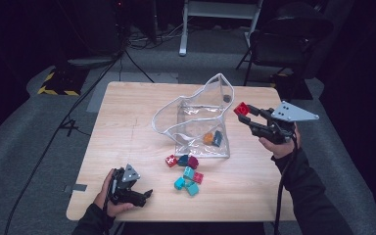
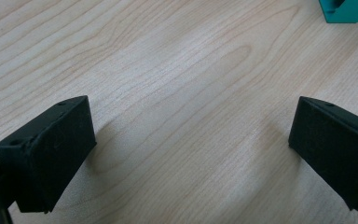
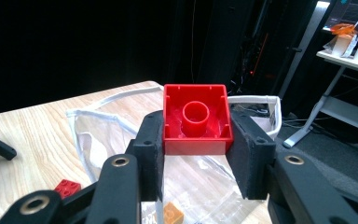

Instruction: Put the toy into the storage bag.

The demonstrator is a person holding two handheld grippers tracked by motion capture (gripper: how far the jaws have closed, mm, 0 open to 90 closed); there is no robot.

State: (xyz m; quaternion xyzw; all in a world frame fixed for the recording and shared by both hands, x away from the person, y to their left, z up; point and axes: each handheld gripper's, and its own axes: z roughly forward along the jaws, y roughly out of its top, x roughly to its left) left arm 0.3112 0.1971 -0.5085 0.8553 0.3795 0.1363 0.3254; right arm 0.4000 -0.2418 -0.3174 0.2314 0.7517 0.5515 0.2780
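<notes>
Dark room all around, with a pale wooden counter (image 1: 127, 122) in the middle and a black chair (image 1: 284, 39) behind it.

Right gripper (image 1: 245, 113) up in the air, off the counter. Jaws pinching a red block (image 1: 241, 108), one pad pressed on each side. Seen close in the right gripper view: red block (image 3: 196, 119) turned so its hollow underside with the round tube faces the camera, squeezed tight between the two black pads.

Just past the tips of those jaws, a clear plastic bag (image 1: 196, 122) with a white rim, standing open on the counter. Down inside the bag, below and beyond the jaws, an orange block (image 1: 208, 138) and a dark blue block (image 1: 218, 138) side by side. Orange block (image 3: 171, 214) also peeking up right under the jaws in the right gripper view, with a small red block (image 3: 67, 187) low to the left of them.

Left gripper (image 1: 144, 195) low on the near side of the counter, well apart from the bag. Jaws spread wide with bare wood between them, pinching nothing. Far ahead of the right-hand jaw in the left gripper view, a corner of a teal block (image 2: 345, 11).

Between the two grippers, a loose pile of blocks (image 1: 186, 174) in red, teal and dark pink, just in front of the bag.
</notes>
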